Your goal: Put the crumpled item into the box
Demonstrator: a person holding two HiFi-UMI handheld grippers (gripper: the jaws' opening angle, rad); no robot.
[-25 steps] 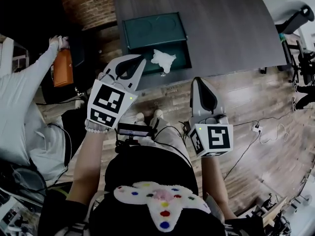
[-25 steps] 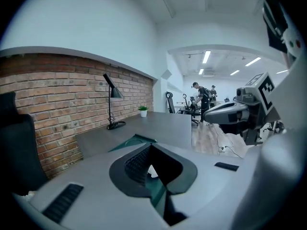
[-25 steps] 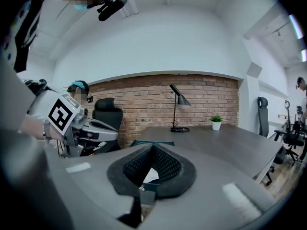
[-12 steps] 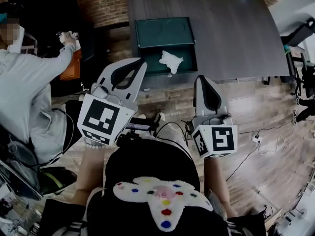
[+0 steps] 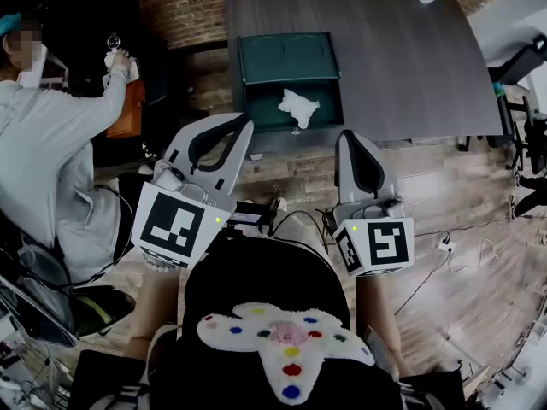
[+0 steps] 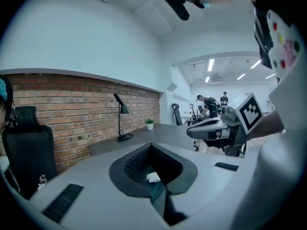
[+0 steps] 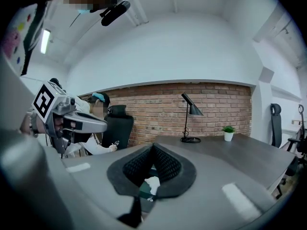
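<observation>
**Crumpled item**: white, judged light, soft and easily compressed, much like tissue. A pinch across a raised fold near its top is advised. It is seen lying in the nearer half of the green box, which is set at the near edge of the tabletop. The left gripper, at 7 o'clock of the item, and the right gripper, at 5 o'clock, are both closed and empty. Both are carried short of the tabletop, pointed toward 12 o'clock and tipped slightly down.
</observation>
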